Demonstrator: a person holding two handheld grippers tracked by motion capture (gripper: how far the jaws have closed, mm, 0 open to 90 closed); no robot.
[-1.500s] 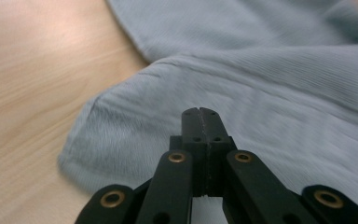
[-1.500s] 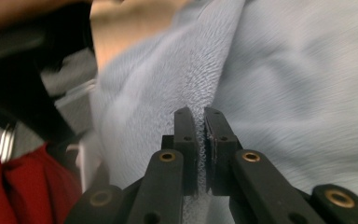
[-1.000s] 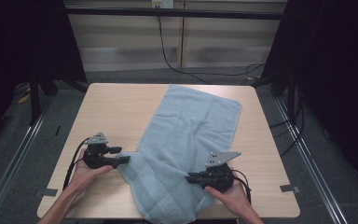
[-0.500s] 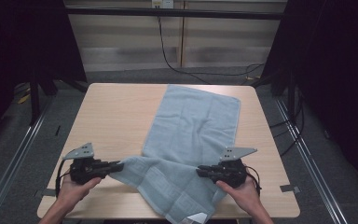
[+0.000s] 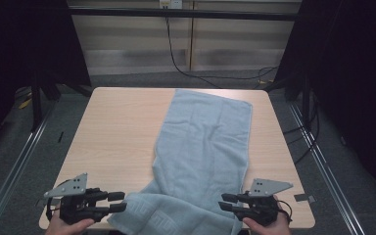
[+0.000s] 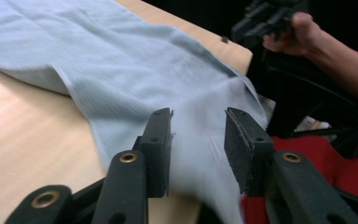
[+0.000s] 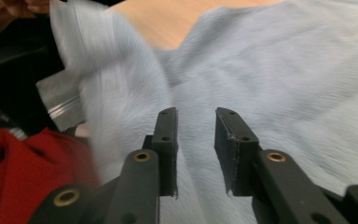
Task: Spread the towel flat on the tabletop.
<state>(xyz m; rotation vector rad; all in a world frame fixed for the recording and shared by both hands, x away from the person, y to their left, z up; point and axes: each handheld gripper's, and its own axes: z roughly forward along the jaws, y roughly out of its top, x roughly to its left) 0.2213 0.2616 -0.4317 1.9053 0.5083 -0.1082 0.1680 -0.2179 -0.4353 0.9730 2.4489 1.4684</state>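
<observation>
Down at the near edge of the wooden table [image 5: 112, 127], the left gripper [image 5: 118, 201] sits just off the left end of the light blue towel [image 5: 203, 147], its jaws apart after just having been opening, with no cloth pinched between them; in the left gripper view the towel [image 6: 135, 60] lies ahead of and beneath the parted pads [image 6: 161, 140]. Opposite it, the right gripper [image 5: 227, 202] rests at the towel's right near corner, its jaws likewise having just been opening, spread with a gap and clamping nothing, the towel [image 7: 279, 60] spread in front of them and under them. From the grippers the towel runs away across the table to the far edge, its near end widened sideways between the two. Red fabric [image 7: 23, 163] shows below the table edge, beside the right gripper's jaws.
</observation>
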